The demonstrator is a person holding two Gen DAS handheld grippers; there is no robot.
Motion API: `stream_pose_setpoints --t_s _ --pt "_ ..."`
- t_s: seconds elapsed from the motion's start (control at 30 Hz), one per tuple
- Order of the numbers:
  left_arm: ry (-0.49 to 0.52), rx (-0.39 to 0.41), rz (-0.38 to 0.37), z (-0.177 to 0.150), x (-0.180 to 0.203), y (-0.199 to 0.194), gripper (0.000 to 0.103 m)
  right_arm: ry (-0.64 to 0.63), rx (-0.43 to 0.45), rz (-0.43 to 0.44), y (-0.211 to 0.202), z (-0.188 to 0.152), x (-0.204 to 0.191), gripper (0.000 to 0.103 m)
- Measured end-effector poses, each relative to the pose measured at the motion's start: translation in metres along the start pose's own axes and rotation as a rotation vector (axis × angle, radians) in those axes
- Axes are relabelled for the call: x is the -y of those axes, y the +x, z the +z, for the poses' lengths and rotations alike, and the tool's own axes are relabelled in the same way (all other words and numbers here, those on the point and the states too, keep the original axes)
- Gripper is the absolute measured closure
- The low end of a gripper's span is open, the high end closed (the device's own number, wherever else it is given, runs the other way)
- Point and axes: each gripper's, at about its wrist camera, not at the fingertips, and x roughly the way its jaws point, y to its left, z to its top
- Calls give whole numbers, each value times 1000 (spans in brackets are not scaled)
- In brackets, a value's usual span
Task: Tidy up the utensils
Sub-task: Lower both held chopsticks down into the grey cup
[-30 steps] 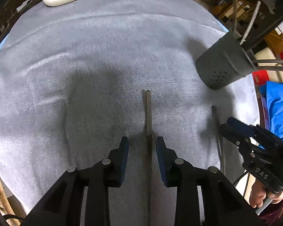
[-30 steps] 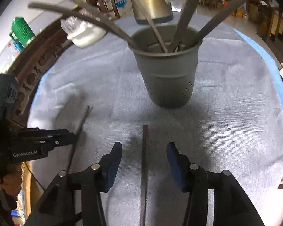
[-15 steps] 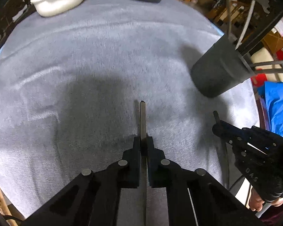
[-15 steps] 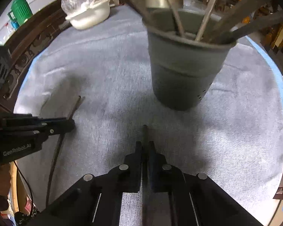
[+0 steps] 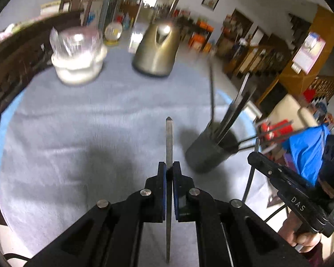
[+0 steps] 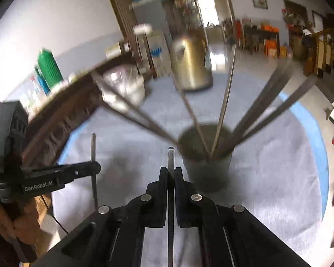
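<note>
The left gripper (image 5: 169,170) was clamped on a flat, narrow grey metal utensil handle (image 5: 169,138), which ran straight out past the fingertips and back between the black jaw arms, its tip lifted clear of the grey cloth-covered round table (image 5: 78,120). The right gripper (image 6: 171,170) was closed in the same way on a second slim grey metal utensil (image 6: 170,156), whose squared end stood just beyond the pads, close in front of the holder's near wall. In the right wrist view the left gripper appeared at the left edge, its utensil crossing it upright; in the left wrist view the right gripper showed at the lower right, held in a hand (image 5: 300,235).

The dark grey cylindrical utensil holder (image 5: 208,155) stood on the cloth, to the right of the left gripper and just ahead of the right one. It held several long metal utensils (image 6: 225,102) that fanned outward from its mouth. At the table's far side stood a bronze-coloured metal kettle (image 5: 155,51) and, left of it, a white bowl covered with clear plastic film (image 5: 78,60).
</note>
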Motion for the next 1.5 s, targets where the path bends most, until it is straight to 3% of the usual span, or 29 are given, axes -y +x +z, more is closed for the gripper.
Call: stream_pose_setpoints --t_s 0.13,0.43,0.93,1.5 --pt "15 92 -13 7 14 -31 98 39 127 30 -27 10 4 97" --pt "70 214 -18 17 34 -55 97 71 296 19 -66 24 8 97" --pt "132 274 -10 33 65 -65 97 100 424 -21 -101 38 24 97" --pt "192 449 -10 71 107 -76 97 100 652 -150 -136 59 23 97"
